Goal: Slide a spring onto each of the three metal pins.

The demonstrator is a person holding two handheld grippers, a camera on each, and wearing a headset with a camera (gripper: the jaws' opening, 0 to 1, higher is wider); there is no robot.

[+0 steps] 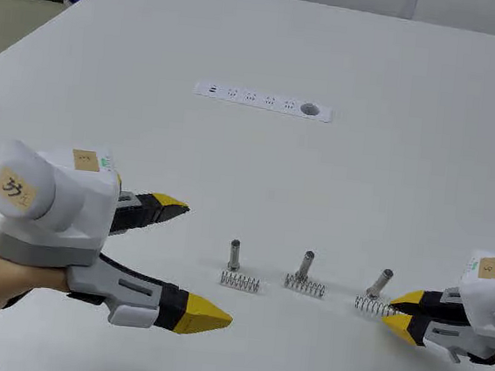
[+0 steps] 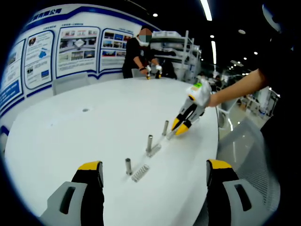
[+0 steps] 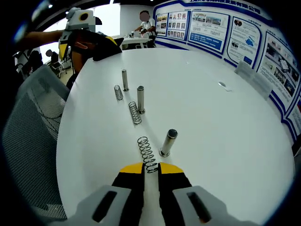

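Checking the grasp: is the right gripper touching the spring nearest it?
Touching: the right gripper view shows the right gripper pinching the spring by its near end.

White table (image 1: 386, 208): pins (image 1: 306, 263), springs (image 1: 240, 281), socket strip (image 1: 264, 100)

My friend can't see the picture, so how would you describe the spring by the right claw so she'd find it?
On the big white table, three metal pins stand in a row, with springs lying beside them. Go to the pin nearest the right claw; the end spring lies there. Only it has one end pinched between the claw's yellow tips.
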